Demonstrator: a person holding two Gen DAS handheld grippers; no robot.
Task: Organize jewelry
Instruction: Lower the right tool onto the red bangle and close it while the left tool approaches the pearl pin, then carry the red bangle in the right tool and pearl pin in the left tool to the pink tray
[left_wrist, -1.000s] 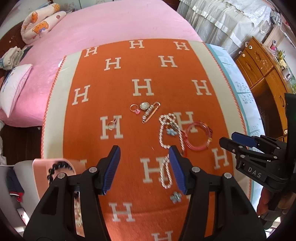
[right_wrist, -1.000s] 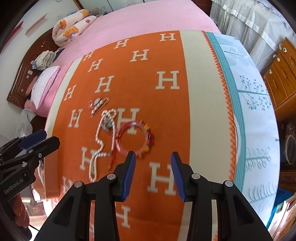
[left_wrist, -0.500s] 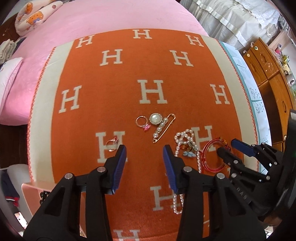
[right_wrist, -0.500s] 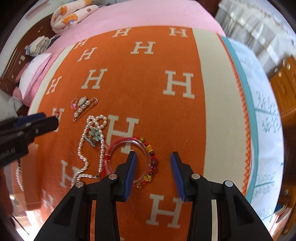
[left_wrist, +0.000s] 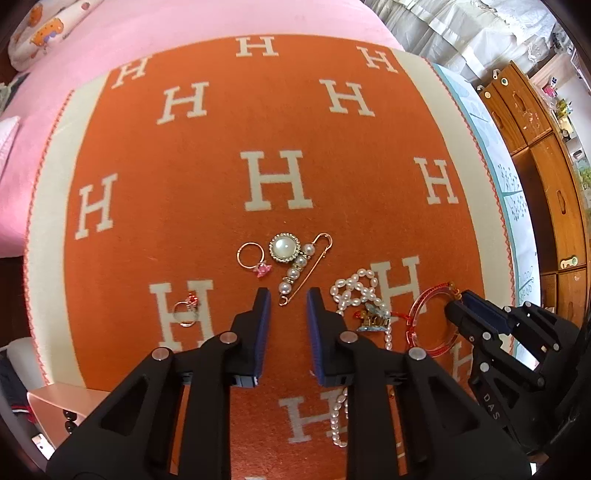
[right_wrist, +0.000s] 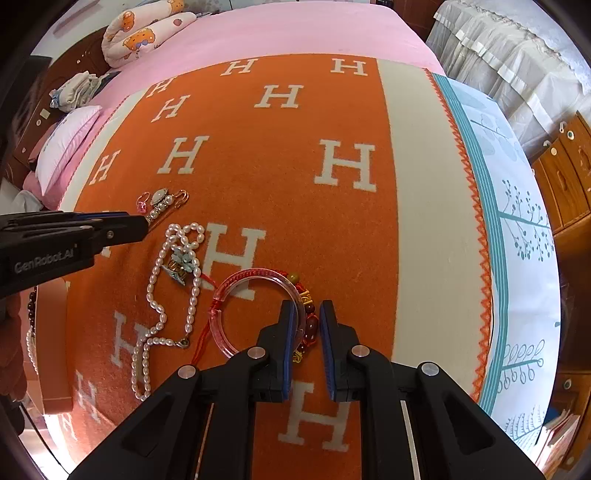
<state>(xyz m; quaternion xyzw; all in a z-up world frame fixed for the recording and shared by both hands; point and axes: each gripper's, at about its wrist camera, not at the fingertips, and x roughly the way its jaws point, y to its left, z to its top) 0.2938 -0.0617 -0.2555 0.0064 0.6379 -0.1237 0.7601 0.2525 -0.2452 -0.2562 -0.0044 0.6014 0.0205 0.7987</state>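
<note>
Jewelry lies on an orange blanket (left_wrist: 207, 206) patterned with white H letters. My left gripper (left_wrist: 289, 298) points down at the lower end of a pearl brooch pin (left_wrist: 291, 258). Its jaws are closing, the pin's end loop lies between the tips, and the pads do not touch it. My right gripper (right_wrist: 308, 310) straddles the beaded side of a clear pink bangle (right_wrist: 221, 332) tied with red cord. Its jaws are closing with the beads (right_wrist: 311, 328) between them and a small gap still showing. A pearl necklace (right_wrist: 157, 266), a blue flower clip (right_wrist: 183, 262) and two rings (left_wrist: 253, 258) lie nearby.
A pink box (left_wrist: 62, 402) holding dark beads sits at the blanket's near left edge. The second ring (left_wrist: 186, 312) rests on a white H. Pink bedding (right_wrist: 295, 33), pillows (right_wrist: 66, 144) and a wooden cabinet (left_wrist: 546, 206) surround the blanket.
Both grippers sank toward the blanket and narrowed their jaws. The left one moved over to the brooch pin's end; the right one came down astride the bangle's beads.
</note>
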